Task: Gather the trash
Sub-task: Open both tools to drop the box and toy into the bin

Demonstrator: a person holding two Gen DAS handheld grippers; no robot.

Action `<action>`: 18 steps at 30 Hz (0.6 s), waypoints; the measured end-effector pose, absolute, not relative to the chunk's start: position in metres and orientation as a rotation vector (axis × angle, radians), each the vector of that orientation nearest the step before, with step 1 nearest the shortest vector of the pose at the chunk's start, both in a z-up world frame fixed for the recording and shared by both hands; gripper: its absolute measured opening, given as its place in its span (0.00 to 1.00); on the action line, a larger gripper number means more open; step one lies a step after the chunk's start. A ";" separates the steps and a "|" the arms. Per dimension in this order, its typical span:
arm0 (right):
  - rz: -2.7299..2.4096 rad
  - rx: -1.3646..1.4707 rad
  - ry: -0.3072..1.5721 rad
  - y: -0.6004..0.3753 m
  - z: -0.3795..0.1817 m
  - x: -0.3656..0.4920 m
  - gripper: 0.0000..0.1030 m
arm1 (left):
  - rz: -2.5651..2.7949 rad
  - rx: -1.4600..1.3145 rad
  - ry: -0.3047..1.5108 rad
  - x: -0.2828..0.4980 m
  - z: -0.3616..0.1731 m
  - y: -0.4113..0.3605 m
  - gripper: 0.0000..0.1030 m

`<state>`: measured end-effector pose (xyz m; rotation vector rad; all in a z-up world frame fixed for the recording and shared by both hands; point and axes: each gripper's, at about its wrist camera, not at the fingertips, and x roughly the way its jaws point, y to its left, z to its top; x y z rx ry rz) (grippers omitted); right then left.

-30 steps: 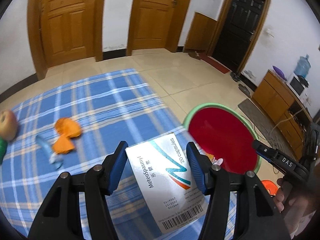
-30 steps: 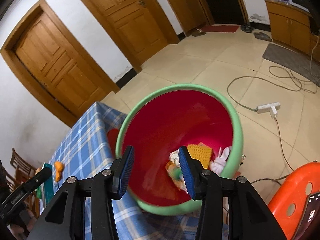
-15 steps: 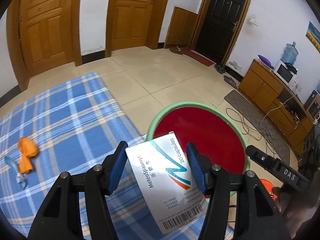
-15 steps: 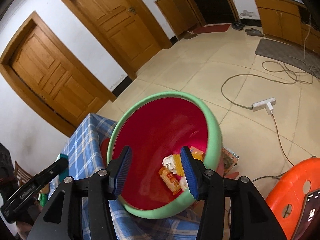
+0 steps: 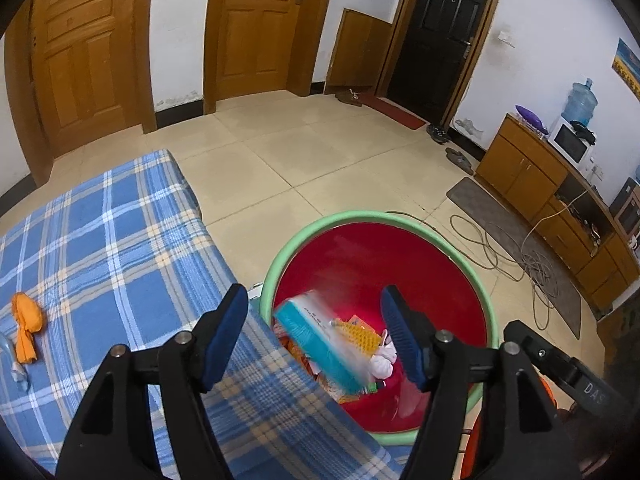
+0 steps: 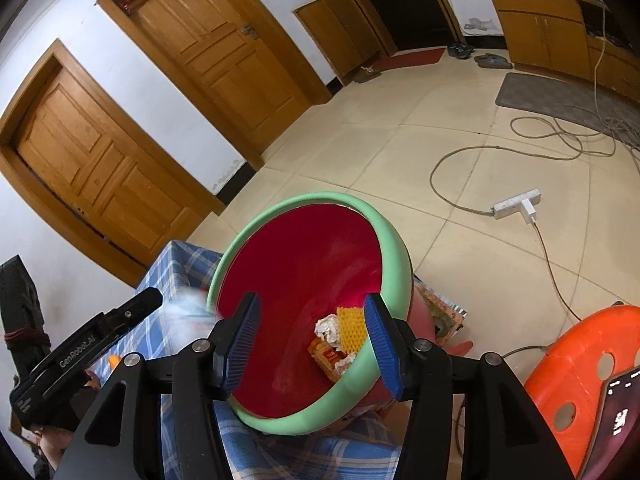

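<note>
A red bin with a green rim (image 5: 360,218) stands beside the blue plaid table (image 5: 100,240). My left gripper (image 5: 314,304) hangs over the bin with its jaws opening. The teal and white medicine box (image 5: 320,340) is blurred between them, clear of both pads, dropping into the bin onto the yellow and white scraps (image 5: 360,336). My right gripper (image 6: 312,316) hovers over the same bin (image 6: 320,200); its jaws are opening and grip nothing. An orange scrap (image 5: 26,326) lies on the cloth at far left.
An orange plastic stool (image 6: 580,352) stands right of the bin, with a lit phone screen (image 6: 616,412) by it. A power strip (image 6: 516,204) and cables lie on the tiled floor. Wooden cabinets (image 5: 532,172) line the right wall.
My left gripper has swung right from over the cloth to over the bin. Its jaws have spread and the medicine box has left them. My right gripper's jaws have widened a little.
</note>
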<state>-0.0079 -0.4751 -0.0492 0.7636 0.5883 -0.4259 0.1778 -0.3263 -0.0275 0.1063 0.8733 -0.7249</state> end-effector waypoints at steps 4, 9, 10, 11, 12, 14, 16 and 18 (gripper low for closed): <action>-0.421 0.768 0.589 -0.474 -0.050 -0.008 0.54 | -0.707 0.095 0.881 0.178 -0.027 -0.320 0.67; -0.411 0.768 0.594 -0.470 -0.049 -0.007 0.54 | -0.686 0.066 0.879 0.178 -0.025 -0.305 0.67; -0.407 0.767 0.596 -0.468 -0.048 -0.007 0.55 | -0.681 0.059 0.878 0.177 -0.025 -0.300 0.67; -0.404 0.766 0.597 -0.468 -0.048 -0.006 0.55 | -0.672 0.050 0.878 0.177 -0.024 -0.294 0.67; -0.401 0.765 0.598 -0.467 -0.047 -0.006 0.55 | -0.664 0.044 0.880 0.177 -0.023 -0.290 0.67; -0.396 0.763 0.598 -0.465 -0.047 -0.006 0.55 | -0.647 0.027 0.887 0.177 -0.023 -0.279 0.67; -0.391 0.761 0.600 -0.462 -0.046 -0.005 0.55 | -0.633 0.009 0.892 0.177 -0.022 -0.268 0.67; -0.386 0.757 0.604 -0.459 -0.045 -0.004 0.56 | -0.616 -0.006 0.894 0.177 -0.022 -0.258 0.67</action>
